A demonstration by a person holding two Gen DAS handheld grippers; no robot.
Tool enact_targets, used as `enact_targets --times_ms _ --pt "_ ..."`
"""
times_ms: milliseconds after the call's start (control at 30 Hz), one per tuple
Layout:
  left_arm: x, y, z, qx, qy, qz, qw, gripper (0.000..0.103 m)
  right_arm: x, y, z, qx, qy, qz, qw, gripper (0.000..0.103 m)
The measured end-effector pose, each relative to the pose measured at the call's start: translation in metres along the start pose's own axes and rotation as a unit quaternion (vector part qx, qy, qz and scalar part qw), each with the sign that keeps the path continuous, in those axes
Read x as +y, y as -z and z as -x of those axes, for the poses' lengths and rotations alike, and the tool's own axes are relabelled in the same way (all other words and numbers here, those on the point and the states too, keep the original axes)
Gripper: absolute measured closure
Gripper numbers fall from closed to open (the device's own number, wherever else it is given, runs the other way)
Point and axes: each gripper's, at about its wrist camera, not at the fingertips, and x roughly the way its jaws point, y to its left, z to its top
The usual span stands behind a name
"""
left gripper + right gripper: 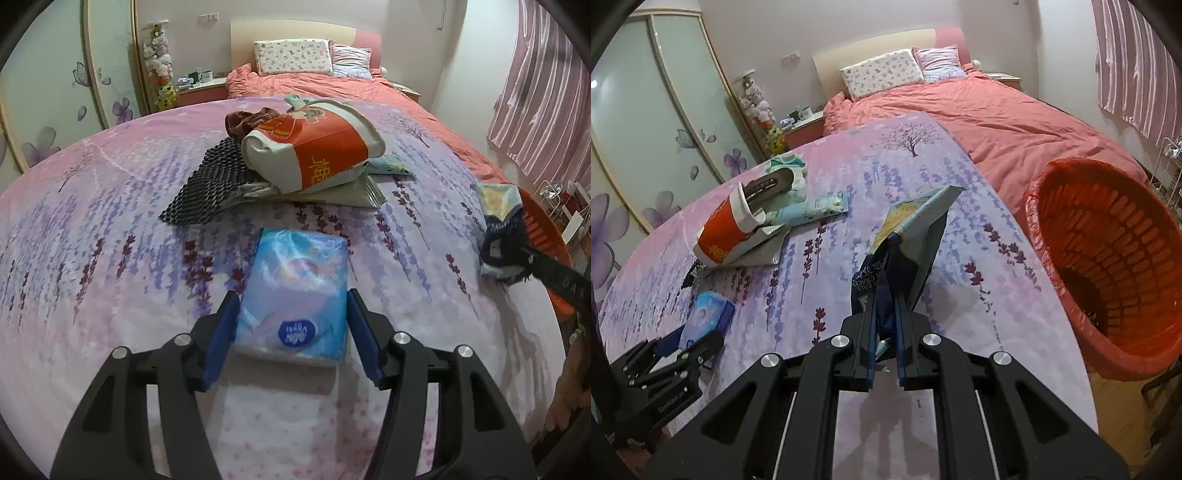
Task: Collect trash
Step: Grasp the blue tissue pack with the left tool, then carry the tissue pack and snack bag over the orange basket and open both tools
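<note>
Left wrist view: left gripper (291, 332) lowered over one blue tissue pack (293, 291) on the lavender-print sheet (92, 229), jaws spread, one blue pad on either side of the pack, right pad just beside its edge, firm contact not confirmed. Beyond the pack, one heap of trash: one red-and-white bag (314, 147), one black mesh sheet (210, 188), one silver wrapper (354, 194) under the bag, one brown knit item (247, 120) behind. Further wrappers in the heap partly hidden, count uncertain.

Right wrist view: right gripper (886, 332) pressed together, pinching one dark blue snack bag (908, 236), bag lifted off the sheet, upper end tilted toward the basket side. One orange basket (1108, 258) just beside the bed's right edge, lined with red plastic film, tipped toward the camera. One pale blue wrapper (812, 210) beside the heap. Two pillows (882, 72) at the headboard, one coral duvet (997, 122) over the far half.
</note>
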Motion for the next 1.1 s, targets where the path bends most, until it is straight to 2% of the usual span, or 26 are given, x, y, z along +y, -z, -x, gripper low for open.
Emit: enact_targets --times_ms 33,200,533,867,1100 --pt "-0.001 0.000 0.000 -0.003 -0.001 -0.002 1.0000 0.052 0.000 0.001 0.001 0.000 0.000 0.001 1.000 0.094" --pt "-0.001 -0.003 0.006 -0.018 0.001 -0.008 0.9998 0.053 -0.003 -0.003 0.012 -0.011 -0.005 0.001 1.000 0.094" --pt "-0.025 -0.016 0.065 -0.068 0.022 -0.028 0.9970 0.053 -0.009 -0.011 0.057 -0.060 -0.013 0.006 0.998 0.094" --pt "-0.090 -0.041 0.108 -0.117 0.075 -0.056 0.9888 0.053 -0.041 -0.018 0.106 -0.109 0.002 0.006 0.994 0.094" --pt "-0.148 -0.051 0.119 -0.132 0.119 -0.087 0.9801 0.053 -0.084 -0.022 0.130 -0.139 0.029 -0.017 0.990 0.094"
